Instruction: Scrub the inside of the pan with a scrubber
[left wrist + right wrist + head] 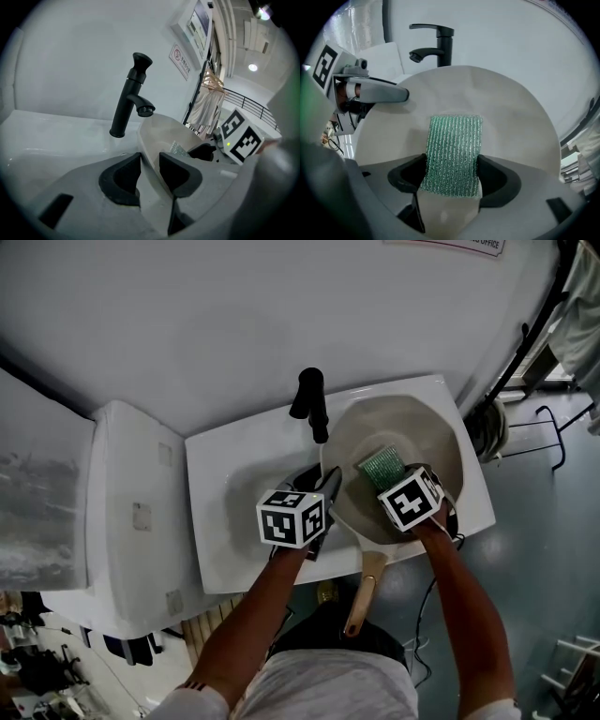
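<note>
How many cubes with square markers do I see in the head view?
2. One marker cube rides on the left gripper, which clamps the pan rim; the other is on the right gripper, which holds the green scrubber inside the pan. None seems hidden.

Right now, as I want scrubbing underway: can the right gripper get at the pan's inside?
Likely yes: the right gripper, shut on the scrubber, faces the open pan with nothing between.

A: Any legible print?
B: Head view, 1 o'clock: wall notice (457, 245), cropped by the frame, last word seems to be "OFFICE".
A: Left gripper view?
B: 1 o'clock: red-circle sign (180, 58) and framed board (198, 22). The print on both is too small to read.
</note>
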The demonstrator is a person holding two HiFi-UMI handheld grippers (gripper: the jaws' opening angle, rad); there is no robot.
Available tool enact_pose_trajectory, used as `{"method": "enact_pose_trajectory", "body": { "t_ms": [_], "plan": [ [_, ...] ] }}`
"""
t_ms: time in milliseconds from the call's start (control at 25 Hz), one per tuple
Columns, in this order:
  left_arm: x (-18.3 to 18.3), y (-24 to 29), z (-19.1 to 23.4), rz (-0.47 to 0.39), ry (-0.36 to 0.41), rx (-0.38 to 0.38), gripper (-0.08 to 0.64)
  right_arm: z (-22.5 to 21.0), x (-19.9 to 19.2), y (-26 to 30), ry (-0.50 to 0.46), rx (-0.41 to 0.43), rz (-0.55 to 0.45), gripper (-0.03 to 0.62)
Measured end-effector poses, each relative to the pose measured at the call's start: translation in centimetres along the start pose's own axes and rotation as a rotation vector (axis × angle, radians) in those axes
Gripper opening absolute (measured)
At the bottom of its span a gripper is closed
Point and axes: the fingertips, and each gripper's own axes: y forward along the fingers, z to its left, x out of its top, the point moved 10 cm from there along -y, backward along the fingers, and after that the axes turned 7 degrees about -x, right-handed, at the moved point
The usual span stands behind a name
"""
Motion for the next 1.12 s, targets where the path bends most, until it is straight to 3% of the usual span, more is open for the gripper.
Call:
{"method": "enact_pose_trajectory", "body": {
  "t_ms": [320, 800, 1120],
  "plan": [
    [0.0, 0.0, 0.0, 0.003, 0.008, 0.000, 0.132, -3.5, -1.5, -1.1, 0.060, -0.070, -0.007, 0.345],
    [0.3, -1.0, -0.3, -0.017, 0.059, 0.019, 0.137, -2.8, -0.8, -6.4, 0.044, -0.090, -0.127, 0.345],
    [3.0, -6.6, -1.8, -0.181, 0.135, 0.045, 0.147, -1.9, -0.7, -12.0, 0.108, -0.076, -0.335, 0.345]
  ]
}}
